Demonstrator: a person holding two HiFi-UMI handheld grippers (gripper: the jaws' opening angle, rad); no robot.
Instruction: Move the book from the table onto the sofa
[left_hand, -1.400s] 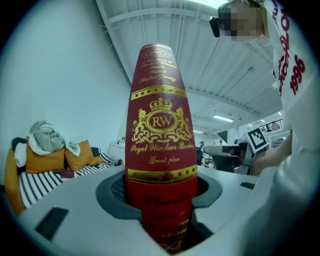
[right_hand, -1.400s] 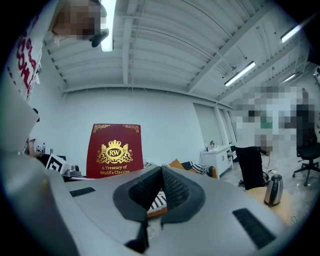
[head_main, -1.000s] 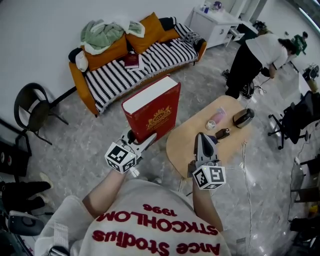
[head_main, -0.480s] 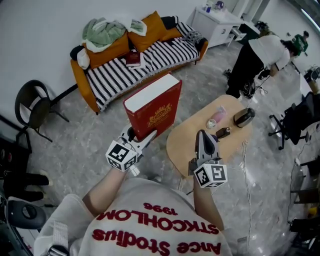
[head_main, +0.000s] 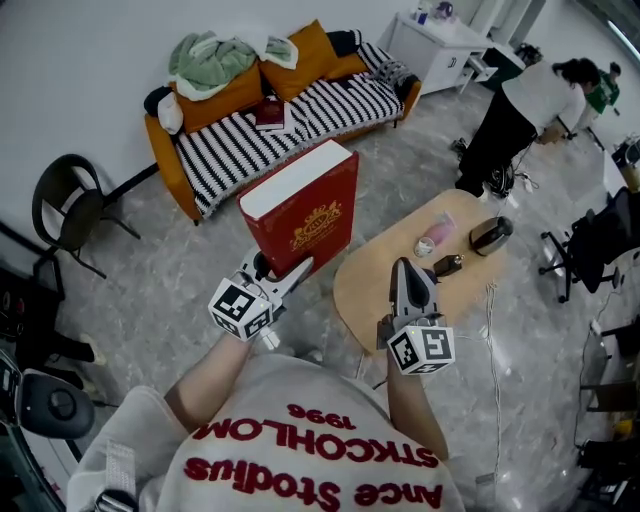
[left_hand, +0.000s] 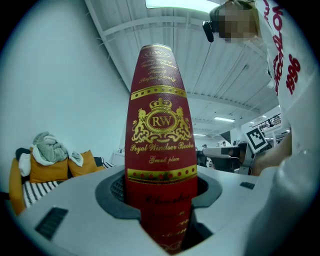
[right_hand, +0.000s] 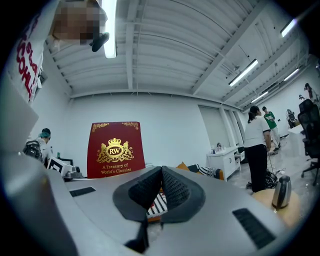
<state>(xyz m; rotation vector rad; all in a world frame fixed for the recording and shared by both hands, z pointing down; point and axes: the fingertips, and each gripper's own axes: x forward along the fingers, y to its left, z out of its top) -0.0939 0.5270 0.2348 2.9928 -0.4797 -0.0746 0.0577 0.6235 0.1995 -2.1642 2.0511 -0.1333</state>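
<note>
While the left gripper (head_main: 284, 273) clamps the book (head_main: 305, 220) upright beside the table (head_main: 365, 290), well apart from the sofa (head_main: 250, 150), the right gripper (head_main: 405, 268) hovers closed and empty.

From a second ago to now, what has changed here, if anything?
Nothing of the task has visibly moved. The left tool still clamps the red book upright, off the table and short of the sofa. The right tool stays shut and empty by the table. Only the head view drifts slightly, and the bystander at the back shifts a little.
</note>
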